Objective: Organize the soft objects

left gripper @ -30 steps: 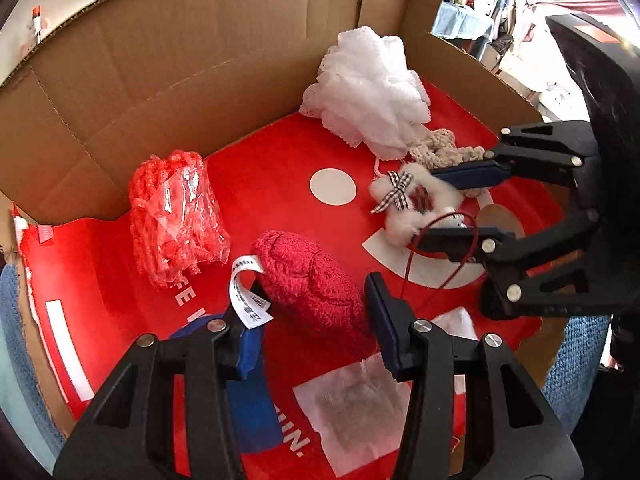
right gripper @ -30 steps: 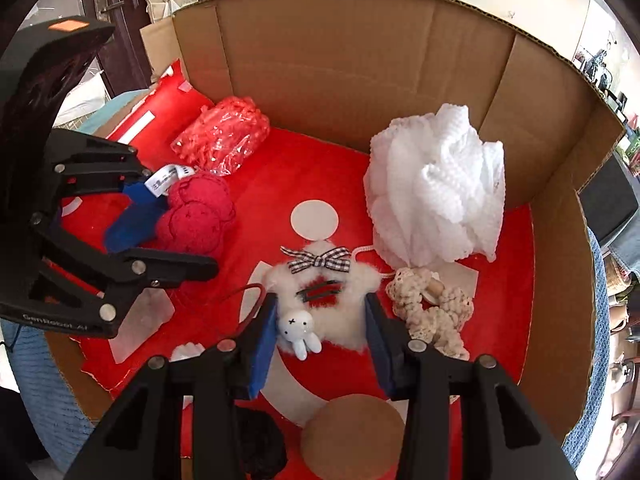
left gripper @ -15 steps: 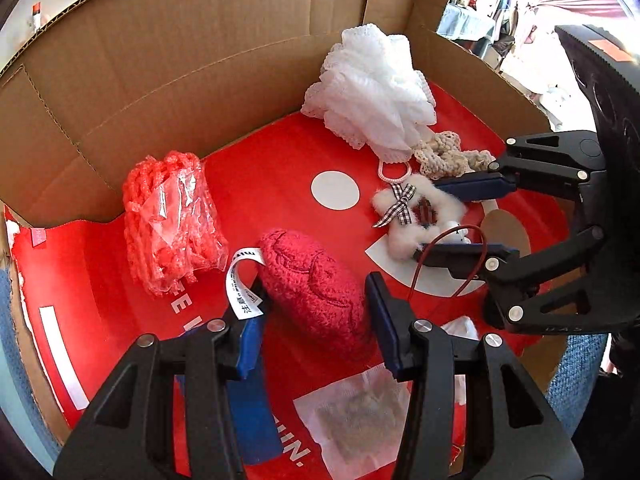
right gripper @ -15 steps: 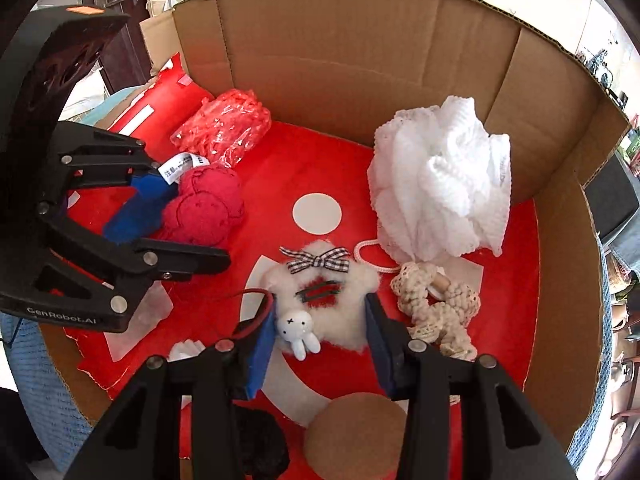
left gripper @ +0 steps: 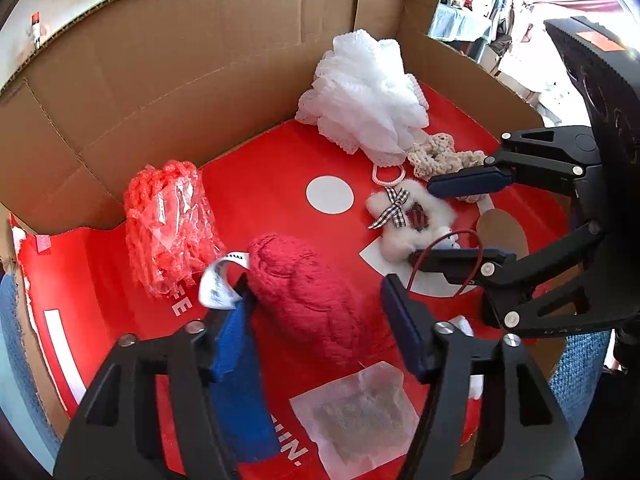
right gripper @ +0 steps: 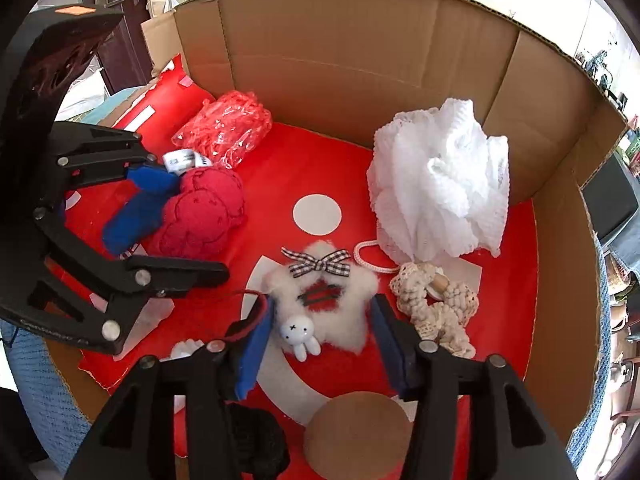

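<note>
While both tongs gape, left around red knit, only right view shows rabbit charm

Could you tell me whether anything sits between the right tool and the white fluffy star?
Nothing visible does: the right tool is open with the white fluffy star already between its fingers.

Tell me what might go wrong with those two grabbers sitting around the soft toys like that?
The right hand-held gripper straddles the white fluffy star, open; a dark red cord loops by one finger and could snag. The left hand-held gripper brackets the red knitted piece; its white label lies against a finger, so closing might pinch only that.
</note>
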Available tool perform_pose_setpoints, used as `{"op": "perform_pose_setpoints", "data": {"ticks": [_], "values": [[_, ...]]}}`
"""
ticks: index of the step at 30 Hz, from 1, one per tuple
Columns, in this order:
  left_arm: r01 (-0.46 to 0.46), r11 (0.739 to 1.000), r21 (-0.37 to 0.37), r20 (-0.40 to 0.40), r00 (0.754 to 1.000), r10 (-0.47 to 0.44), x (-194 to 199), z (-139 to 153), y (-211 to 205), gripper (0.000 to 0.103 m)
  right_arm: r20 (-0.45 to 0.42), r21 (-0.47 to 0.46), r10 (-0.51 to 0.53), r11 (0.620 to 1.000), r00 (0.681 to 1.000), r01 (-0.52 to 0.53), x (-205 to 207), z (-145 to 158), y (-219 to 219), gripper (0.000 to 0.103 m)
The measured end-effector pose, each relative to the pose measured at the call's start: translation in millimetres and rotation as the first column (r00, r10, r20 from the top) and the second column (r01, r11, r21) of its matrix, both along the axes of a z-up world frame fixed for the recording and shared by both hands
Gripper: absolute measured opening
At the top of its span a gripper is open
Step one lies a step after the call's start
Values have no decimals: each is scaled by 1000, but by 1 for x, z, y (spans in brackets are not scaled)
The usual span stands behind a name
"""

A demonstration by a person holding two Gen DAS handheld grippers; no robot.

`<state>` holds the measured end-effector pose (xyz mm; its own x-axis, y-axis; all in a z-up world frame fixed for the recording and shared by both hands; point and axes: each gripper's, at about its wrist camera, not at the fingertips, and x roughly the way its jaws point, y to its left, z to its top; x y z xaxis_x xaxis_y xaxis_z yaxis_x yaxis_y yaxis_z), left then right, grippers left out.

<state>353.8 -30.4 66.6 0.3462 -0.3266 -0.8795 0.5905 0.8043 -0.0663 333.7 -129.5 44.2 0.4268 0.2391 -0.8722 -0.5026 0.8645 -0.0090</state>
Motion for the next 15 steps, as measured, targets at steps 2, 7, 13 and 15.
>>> {"op": "perform_pose_setpoints", "data": {"ticks": [2, 7, 13, 15], "values": [[1, 1000, -3, 11, 1000, -1, -2, 1, 1, 64, 7, -3, 3, 1000, 1000, -3, -2, 2, -1, 58], [-8, 1000, -7, 25, 1000, 9, -6, 3, 1, 64, 16, -5, -4, 1000, 1000, 4, -4, 7, 0, 60], [-31, 999, -20, 70, 997, 33, -14, 14, 6, 72, 45, 7, -32, 999, 998, 32, -10, 19, -9, 65], [-40, 999, -33, 77, 996, 42, -17, 17, 11, 72, 57, 13, -47, 999, 997, 46, -13, 26, -18, 66]]}}
